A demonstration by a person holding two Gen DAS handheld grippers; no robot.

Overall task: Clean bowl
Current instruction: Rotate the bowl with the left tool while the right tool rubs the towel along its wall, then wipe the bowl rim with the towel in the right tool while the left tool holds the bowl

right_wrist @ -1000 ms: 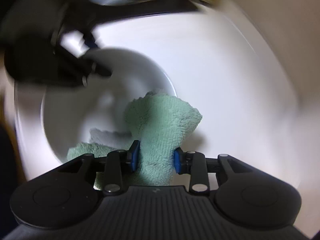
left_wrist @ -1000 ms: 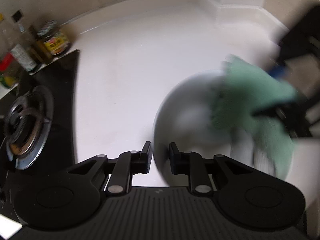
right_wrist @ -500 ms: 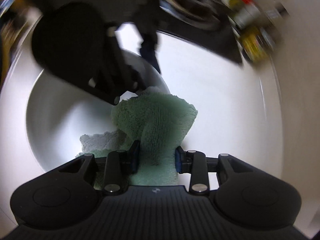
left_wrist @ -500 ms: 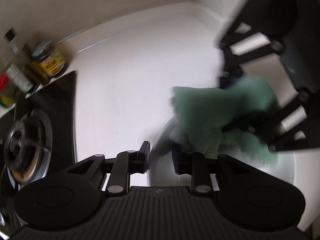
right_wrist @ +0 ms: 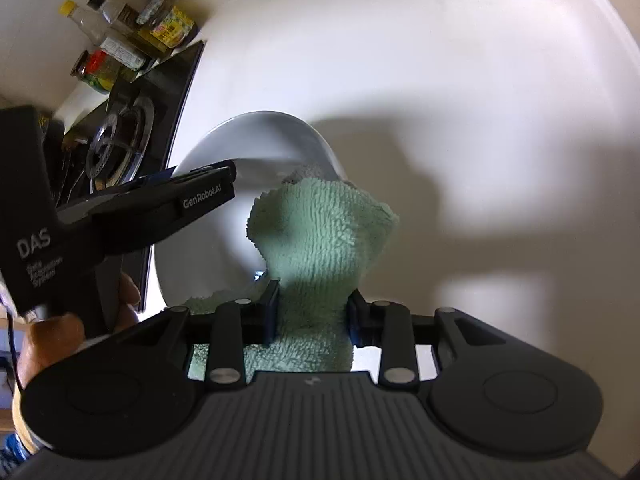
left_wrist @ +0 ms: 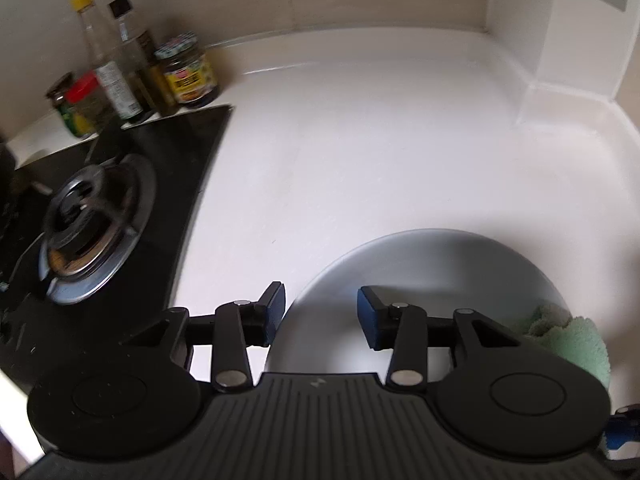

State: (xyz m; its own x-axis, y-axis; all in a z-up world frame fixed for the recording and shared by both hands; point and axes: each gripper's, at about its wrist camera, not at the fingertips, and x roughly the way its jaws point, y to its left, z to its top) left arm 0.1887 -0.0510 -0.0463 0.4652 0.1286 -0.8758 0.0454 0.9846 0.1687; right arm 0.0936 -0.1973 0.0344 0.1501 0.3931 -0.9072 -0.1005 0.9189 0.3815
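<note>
Bowl (left_wrist: 432, 276) set on white table (left_wrist: 360, 140) beside stove (left_wrist: 92, 216). Rim released since 0.5 s ago: left gripper (left_wrist: 320, 312) fingers now apart, straddling rim. Cloth (right_wrist: 320, 236) kept pinched by right gripper (right_wrist: 312, 312), pulled back to near edge. Wiping judged near done.

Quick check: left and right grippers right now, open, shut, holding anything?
Left gripper: open, straddling the bowl rim, gripping nothing.
Right gripper: shut on the green cloth.
</note>
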